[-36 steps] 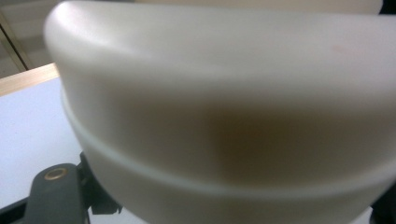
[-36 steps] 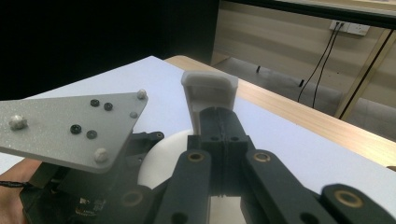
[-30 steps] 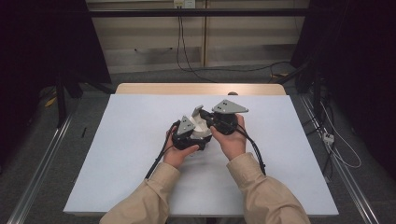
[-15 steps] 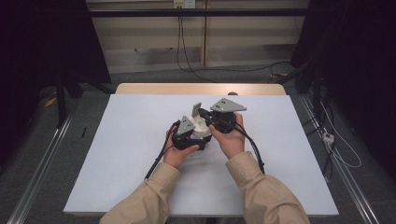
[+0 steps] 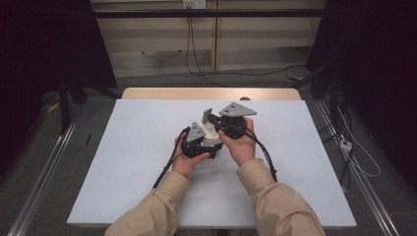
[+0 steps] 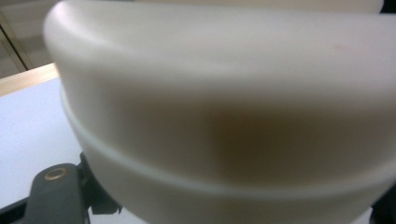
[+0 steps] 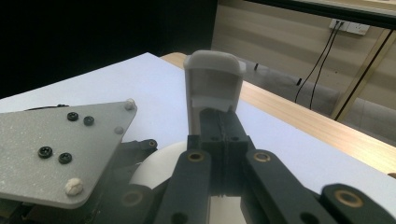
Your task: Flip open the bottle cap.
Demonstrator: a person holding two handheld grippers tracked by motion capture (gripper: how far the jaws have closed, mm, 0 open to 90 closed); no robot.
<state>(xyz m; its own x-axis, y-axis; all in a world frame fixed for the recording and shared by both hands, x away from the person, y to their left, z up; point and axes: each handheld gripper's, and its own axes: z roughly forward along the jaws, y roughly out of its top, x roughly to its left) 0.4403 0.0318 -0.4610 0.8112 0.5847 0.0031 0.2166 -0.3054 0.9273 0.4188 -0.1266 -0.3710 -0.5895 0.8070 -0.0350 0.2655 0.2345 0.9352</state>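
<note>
a white table (image 5: 123,162) in a dim room. at 12 o'clock, the right gripper (image 7: 223,122) clenches a grey cap (image 7: 214,88); the left gripper (image 5: 198,142) meets a cream container (image 6: 224,112), its jaw state unclear. progress unclear.

The right claw (image 7: 219,135), jaws pressed together, pinches an upright white cap-shaped piece (image 7: 214,86) above the white bench (image 7: 116,88), with the other claw's grey plate (image 7: 56,149) just left.
</note>
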